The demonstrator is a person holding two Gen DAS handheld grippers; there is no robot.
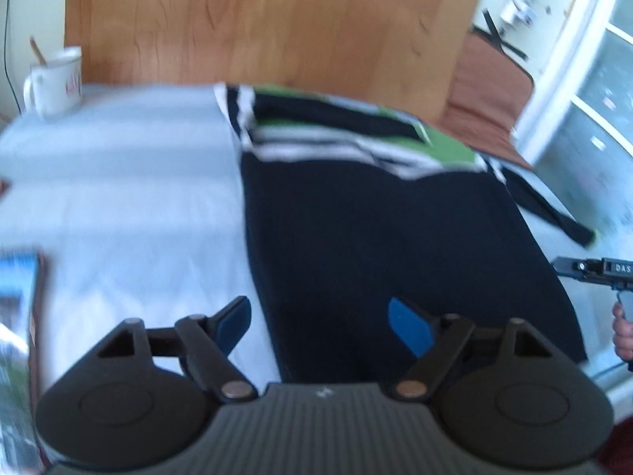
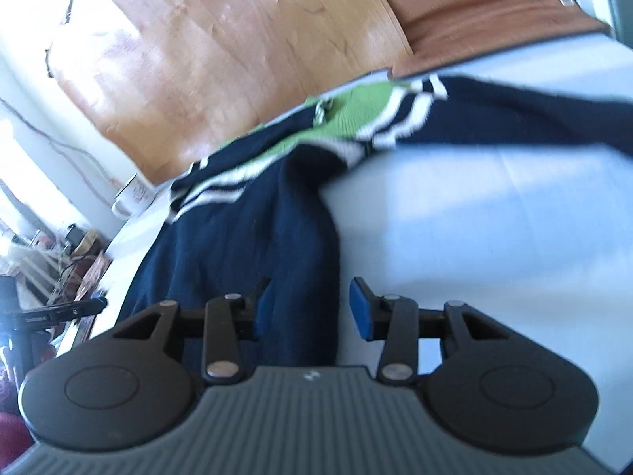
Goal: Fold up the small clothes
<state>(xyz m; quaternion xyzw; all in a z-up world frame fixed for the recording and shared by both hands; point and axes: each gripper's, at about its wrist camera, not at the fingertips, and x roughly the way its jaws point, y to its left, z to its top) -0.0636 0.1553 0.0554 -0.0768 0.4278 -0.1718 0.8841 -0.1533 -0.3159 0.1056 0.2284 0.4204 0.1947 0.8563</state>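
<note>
A small navy sweater (image 1: 376,229) with green and white stripes lies on a pale blue sheet (image 1: 118,198). Its left sleeve looks folded in over the striped chest; the right sleeve (image 1: 546,206) lies out to the side. My left gripper (image 1: 322,322) is open over the sweater's near left edge, holding nothing. In the right wrist view the sweater (image 2: 245,229) runs away from me with a raised fold along its right side. My right gripper (image 2: 310,308) is open, its jaws on either side of that fold's near end. The right gripper also shows in the left wrist view (image 1: 593,273).
A white mug (image 1: 55,79) stands at the far left of the sheet, also seen in the right wrist view (image 2: 132,198). A wooden headboard (image 1: 269,19) stands behind. A brown blanket (image 1: 490,87) lies far right. A book or box (image 1: 19,297) sits at the left edge.
</note>
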